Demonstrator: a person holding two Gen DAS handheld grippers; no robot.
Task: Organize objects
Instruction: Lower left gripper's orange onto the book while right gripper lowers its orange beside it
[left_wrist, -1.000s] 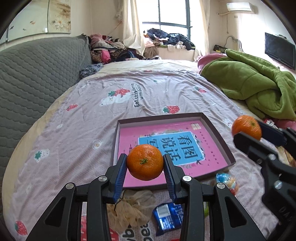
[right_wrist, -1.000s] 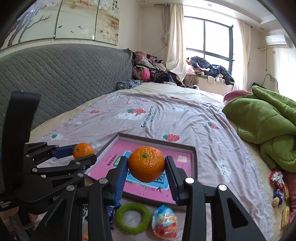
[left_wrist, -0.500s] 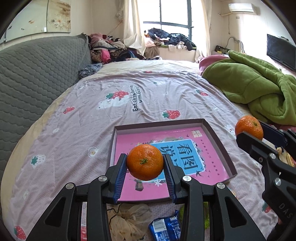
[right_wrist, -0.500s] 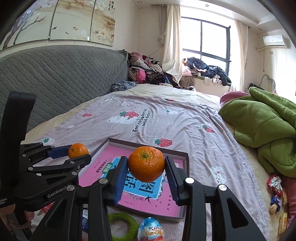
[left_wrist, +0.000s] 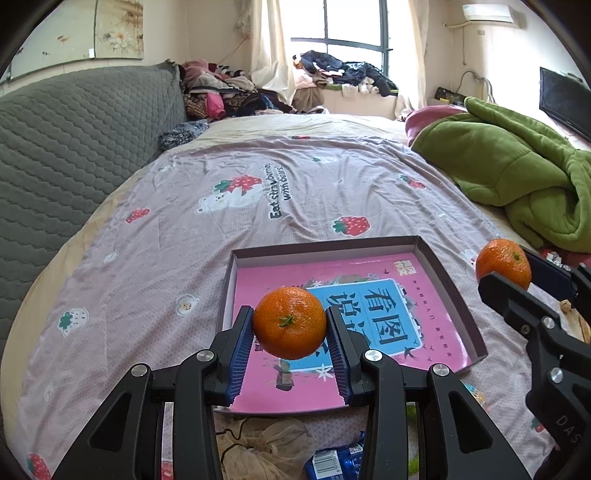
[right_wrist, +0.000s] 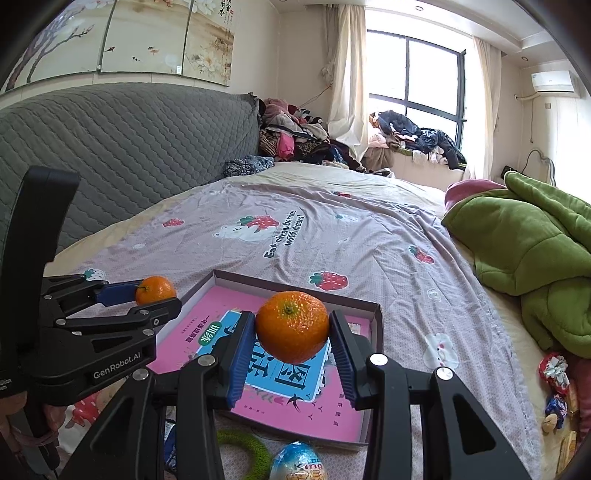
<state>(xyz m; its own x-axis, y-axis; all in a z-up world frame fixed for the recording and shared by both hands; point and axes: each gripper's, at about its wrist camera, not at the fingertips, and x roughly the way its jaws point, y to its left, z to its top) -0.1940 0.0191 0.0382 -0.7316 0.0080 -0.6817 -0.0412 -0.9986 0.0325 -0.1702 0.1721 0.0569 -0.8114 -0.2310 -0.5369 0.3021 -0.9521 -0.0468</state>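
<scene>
Two tangerines hang over the shallow pink-lined box (left_wrist: 448, 291) on the bed (left_wrist: 184, 236), the left gripper (left_wrist: 290, 332) clamping one tangerine (left_wrist: 289, 323), the right gripper (right_wrist: 292, 334) clamping the other tangerine (right_wrist: 292, 326).

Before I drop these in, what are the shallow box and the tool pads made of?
Shallow box: looks like thin cardboard, matte brown walls, glossy pink printed sheet inside. Pads: probably blue ribbed rubber or soft plastic, judging by fine ridges against the tangerine.
</scene>
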